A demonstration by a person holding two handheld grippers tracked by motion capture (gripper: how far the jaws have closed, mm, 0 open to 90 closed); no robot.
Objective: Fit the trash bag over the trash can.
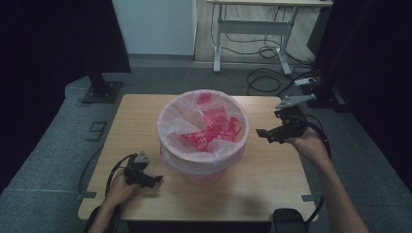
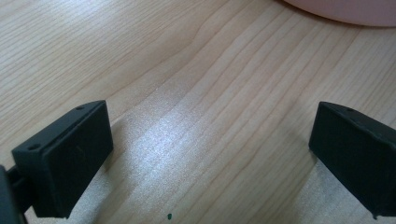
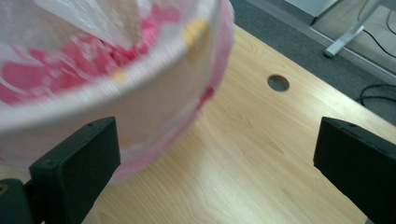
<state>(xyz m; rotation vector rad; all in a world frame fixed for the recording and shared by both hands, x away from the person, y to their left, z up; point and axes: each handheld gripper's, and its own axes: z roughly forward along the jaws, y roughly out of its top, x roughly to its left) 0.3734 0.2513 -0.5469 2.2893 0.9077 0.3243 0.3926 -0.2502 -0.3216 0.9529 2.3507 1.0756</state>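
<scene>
The wooden desk (image 1: 272, 174) carries a pink waste basket (image 1: 203, 175) at its middle, lined with a pale plastic bag (image 1: 171, 119) folded over the rim. Red and pink wrappers (image 1: 209, 133) lie in a heap inside; what they are exactly is too blurred to tell, and the bag hides most of the basket's wall, so only its foot shows below the liner in the high view. In the right gripper view the basket is smeared and cut off at the top and left edge, and a round cable hole (image 3: 278, 83) shows in the desk beyond it.

The right gripper (image 1: 266, 134) is held above the desk just beside the basket's right side, pointing at it. Its jaws stand wide apart with nothing between them; the near jaw overlaps the bag's bulge in its own view, though contact cannot be made out.

The left gripper (image 1: 154, 180) sits low over the desk's near left part, close to the basket's foot. Its jaws are spread wide and hold nothing, only bare wood between them, with a sliver of the basket at the top edge.
</scene>
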